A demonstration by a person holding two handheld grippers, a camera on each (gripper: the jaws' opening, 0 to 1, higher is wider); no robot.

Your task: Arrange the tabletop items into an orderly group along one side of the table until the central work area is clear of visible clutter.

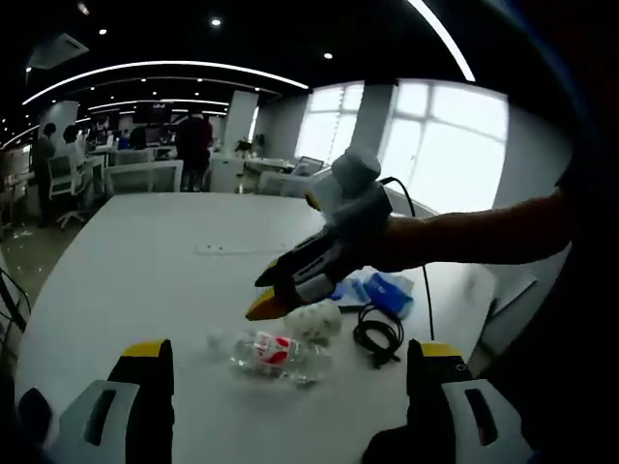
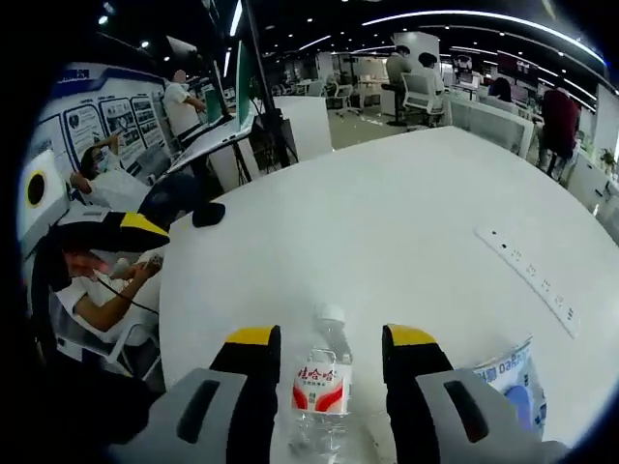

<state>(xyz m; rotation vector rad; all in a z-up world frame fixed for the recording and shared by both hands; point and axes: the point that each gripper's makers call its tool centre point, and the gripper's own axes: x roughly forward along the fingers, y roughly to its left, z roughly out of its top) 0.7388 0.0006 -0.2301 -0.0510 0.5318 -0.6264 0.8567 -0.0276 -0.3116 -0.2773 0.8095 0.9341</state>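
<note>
Right gripper view: clear water bottle [image 2: 322, 382] lying between open right gripper [image 2: 324, 350] jaws

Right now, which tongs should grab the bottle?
Right. The right tongs are open with the bottle already lying between the jaws, so they likely only need to close. The left tongs hang open, apart from the bottle on the table.

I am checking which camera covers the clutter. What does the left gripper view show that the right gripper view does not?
Left gripper view alone: the right gripper over the items, a black cable and crumpled white paper.
Right gripper view alone: a power strip set in the table.
Both: the plastic bottle with its red label, and a blue packet.
</note>
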